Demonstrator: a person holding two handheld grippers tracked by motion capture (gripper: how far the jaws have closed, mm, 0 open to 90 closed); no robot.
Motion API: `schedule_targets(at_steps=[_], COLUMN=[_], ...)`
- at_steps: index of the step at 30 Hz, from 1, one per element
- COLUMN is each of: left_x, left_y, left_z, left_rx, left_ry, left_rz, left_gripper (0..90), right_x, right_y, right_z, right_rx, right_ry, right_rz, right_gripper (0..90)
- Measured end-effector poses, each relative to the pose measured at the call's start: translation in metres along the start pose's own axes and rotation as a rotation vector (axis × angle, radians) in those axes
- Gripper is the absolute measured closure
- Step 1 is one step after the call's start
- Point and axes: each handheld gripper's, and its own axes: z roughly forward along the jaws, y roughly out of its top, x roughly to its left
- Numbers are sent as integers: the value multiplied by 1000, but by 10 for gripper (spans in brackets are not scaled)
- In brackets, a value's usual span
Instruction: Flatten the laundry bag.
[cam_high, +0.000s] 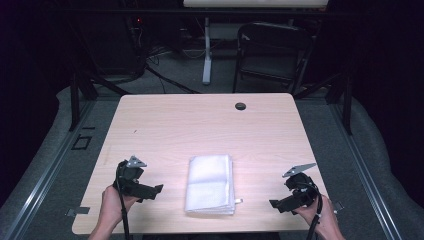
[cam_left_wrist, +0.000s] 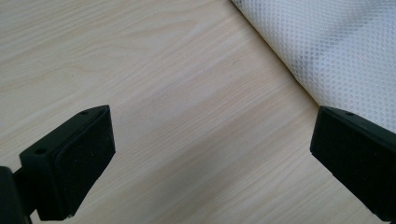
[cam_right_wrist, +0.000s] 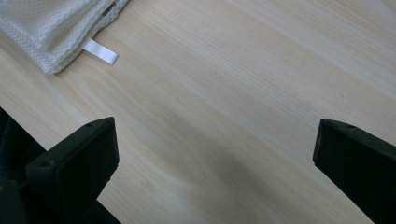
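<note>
1 folded white mesh cloth (cam_high: 210, 184) lies on the pale wood-grain table (cam_high: 200, 125), toward the near edge, between the 2 grippers. 1 small white ribbon label (cam_right_wrist: 100, 51) sticks out at the cloth's near right corner; no writing can be read on it. In the left gripper view the cloth (cam_left_wrist: 336, 46) is cut off at 1 o'clock, and in the right gripper view only its corner (cam_right_wrist: 56, 28) is seen at 11 o'clock. The left gripper (cam_high: 150, 191) is held at the cloth's 9 o'clock, the right gripper (cam_high: 280, 204) at its 3 o'clock. Both sets of jaws are spread wide with nothing between them but bare table. 1 small black round disc (cam_high: 240, 106) sits at 12 o'clock, far from the cloth.
</note>
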Motion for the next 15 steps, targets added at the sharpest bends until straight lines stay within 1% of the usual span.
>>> schedule_targets(at_steps=[1, 4, 5, 6, 7, 8, 11, 12, 13, 14, 15], left_x=[0, -5, -9, -11, -12, -12, -20, -20, -23, -29, -32], left_y=[0, 3, 4, 5, 6, 6, 10, 10, 11, 13, 14], left_z=[0, 0, 1, 1, 2, 2, 3, 3, 3, 3, 3], left_rx=[0, 0, 2, 5, 2, 2, -1, -1, -1, -7, -5], left_ry=[0, 0, 1, -1, -8, -8, -28, -28, -34, -39, -44], left_rz=[0, 21, 31, 38, 38, 38, 52, 52, 58, 72, 82], left_gripper=[0, 0, 0, 0, 0, 0, 0, 0, 0, 0, 0], right_x=[0, 1, 2, 3, 3, 4, 5, 5, 6, 7, 7], right_y=[0, 1, 1, 2, 2, 2, 2, 2, 3, 3, 3], right_z=[1, 1, 1, 1, 2, 2, 1, 1, 2, 2, 1], right_rx=[-5, -1, 1, 2, 8, 10, 11, 11, 10, 3, 7], right_ry=[13, 9, 11, 20, 18, 30, 24, 24, 41, 38, 39], right_rz=[1, 3, 7, 8, 1, 5, 0, 0, -2, 1, 1], right_gripper=[0, 2, 5, 6, 6, 6, 7, 7, 8, 8, 8])
